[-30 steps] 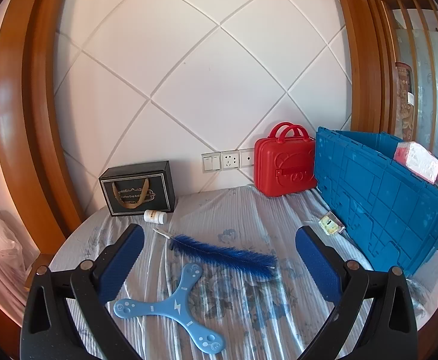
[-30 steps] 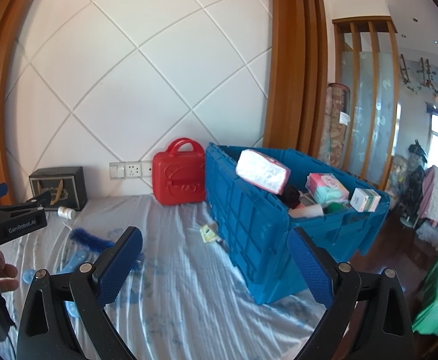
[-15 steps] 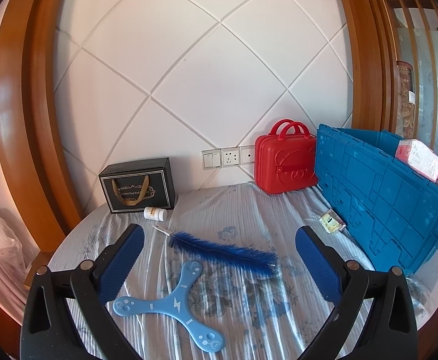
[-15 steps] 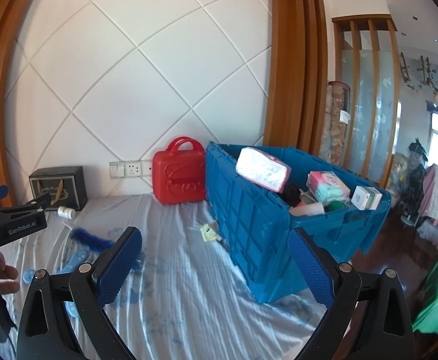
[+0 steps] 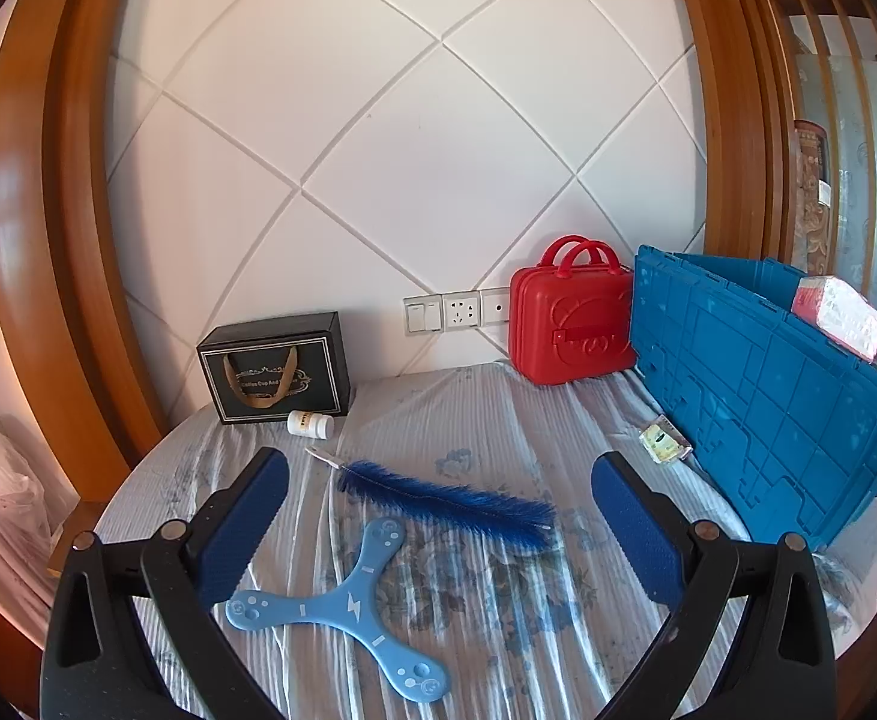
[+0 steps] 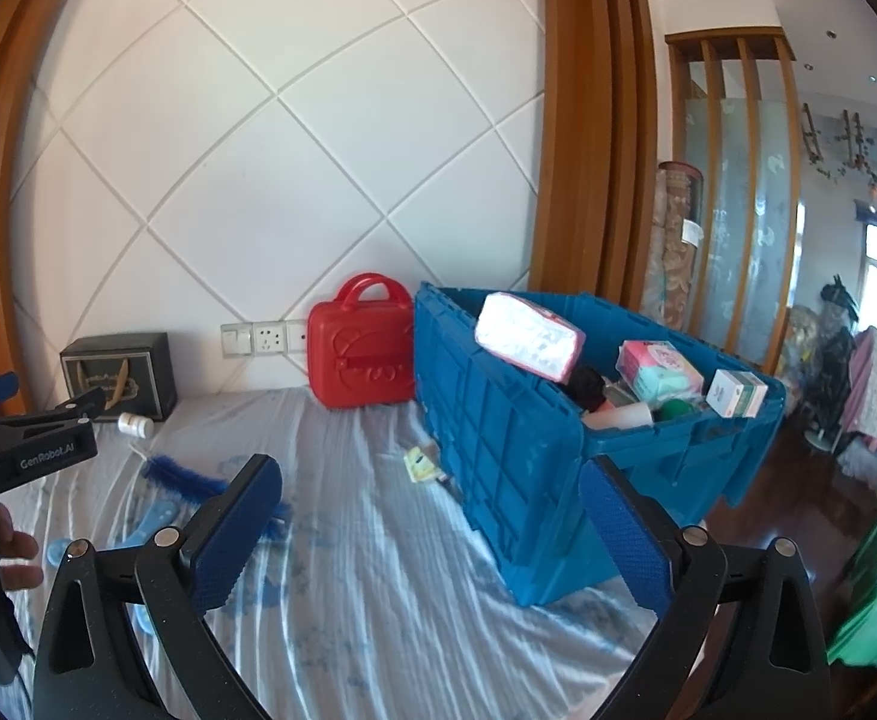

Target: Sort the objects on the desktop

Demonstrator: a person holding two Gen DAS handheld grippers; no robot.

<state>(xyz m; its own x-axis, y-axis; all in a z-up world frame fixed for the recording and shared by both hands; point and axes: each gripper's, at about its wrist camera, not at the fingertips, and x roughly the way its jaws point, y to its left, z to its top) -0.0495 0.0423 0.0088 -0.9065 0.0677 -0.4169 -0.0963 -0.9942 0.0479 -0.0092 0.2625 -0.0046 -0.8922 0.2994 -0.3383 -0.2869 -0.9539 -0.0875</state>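
A blue feather point(image 5: 447, 503) lies across the table's middle, with a light-blue three-armed boomerang point(image 5: 342, 606) in front of it. My left gripper point(image 5: 438, 531) hovers open above both, holding nothing. A white pill bottle point(image 5: 310, 423) lies on its side by a black gift box point(image 5: 275, 365). A small yellow-green packet point(image 5: 664, 447) rests against the blue crate point(image 5: 762, 396). My right gripper point(image 6: 429, 534) is open and empty near the crate's point(image 6: 498, 450) corner; the feather point(image 6: 183, 477) sits to its left.
A red mini suitcase point(image 5: 570, 321) stands against the wall beside the crate. The crate holds tissue packs point(image 6: 528, 336) and small boxes. A person's hand point(image 6: 3, 558) holds the left gripper's body at the right view's left edge. The table drops off right of the crate.
The left view has tilted up slightly, so the table objects sit a little lower. The right gripper has barely moved. Both stay open.
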